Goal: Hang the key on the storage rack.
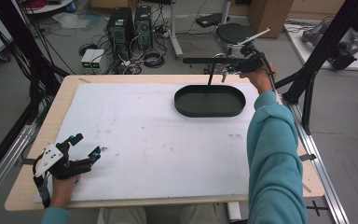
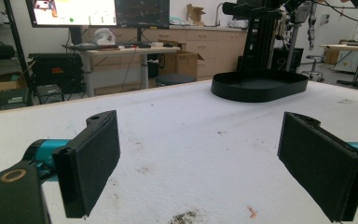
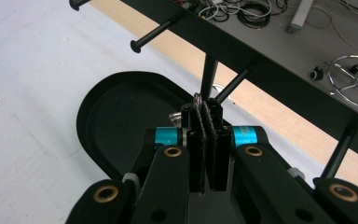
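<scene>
On the desk [image 1: 144, 140]: a black oval tray [image 1: 209, 101] at the far right.
Left tongs [image 1: 85, 148]: near left corner, jaws wide apart, empty.
Right tongs [image 3: 207, 112]: above the tray, jaws pressed together.

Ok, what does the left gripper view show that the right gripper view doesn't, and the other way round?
Left gripper view: the left tongs, open wide and low over a stained stretch of white table, with monitors on a desk behind. Right gripper view: the right tongs, shut and raised beside a black bar with pegs; cables on the floor beyond. Both: the black oval tray on the white table.
</scene>
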A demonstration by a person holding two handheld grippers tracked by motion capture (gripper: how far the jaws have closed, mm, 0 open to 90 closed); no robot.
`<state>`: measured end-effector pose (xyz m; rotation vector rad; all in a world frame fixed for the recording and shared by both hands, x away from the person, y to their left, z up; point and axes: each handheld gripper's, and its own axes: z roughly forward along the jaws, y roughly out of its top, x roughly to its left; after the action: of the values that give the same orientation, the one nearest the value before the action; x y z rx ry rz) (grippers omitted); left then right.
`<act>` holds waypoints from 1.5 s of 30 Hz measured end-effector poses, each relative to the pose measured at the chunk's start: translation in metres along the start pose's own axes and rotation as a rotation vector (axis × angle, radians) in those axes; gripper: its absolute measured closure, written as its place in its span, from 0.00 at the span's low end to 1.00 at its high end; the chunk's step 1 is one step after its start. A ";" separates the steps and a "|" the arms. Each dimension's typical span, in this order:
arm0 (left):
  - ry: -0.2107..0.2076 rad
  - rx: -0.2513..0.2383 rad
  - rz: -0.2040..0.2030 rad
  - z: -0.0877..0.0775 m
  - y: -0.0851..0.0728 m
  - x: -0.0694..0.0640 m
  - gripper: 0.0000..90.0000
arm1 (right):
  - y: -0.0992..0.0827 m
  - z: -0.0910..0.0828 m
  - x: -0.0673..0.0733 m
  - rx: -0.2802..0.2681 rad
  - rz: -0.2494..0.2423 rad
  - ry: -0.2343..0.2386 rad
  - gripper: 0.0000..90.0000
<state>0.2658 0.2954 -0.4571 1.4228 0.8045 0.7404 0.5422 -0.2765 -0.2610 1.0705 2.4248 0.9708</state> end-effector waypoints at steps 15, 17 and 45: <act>-0.001 -0.001 0.001 0.000 0.000 0.000 0.15 | 0.000 0.004 -0.003 0.003 0.016 -0.017 0.99; -0.002 -0.001 0.002 0.000 0.000 0.000 0.15 | 0.000 0.004 -0.003 -0.001 0.018 -0.017 0.99; -0.002 -0.001 0.002 0.000 0.000 0.000 0.15 | 0.000 0.006 -0.008 -0.027 0.017 -0.037 0.99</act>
<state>0.2662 0.2956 -0.4571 1.4238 0.8012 0.7407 0.5499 -0.2798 -0.2651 1.0916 2.3699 0.9772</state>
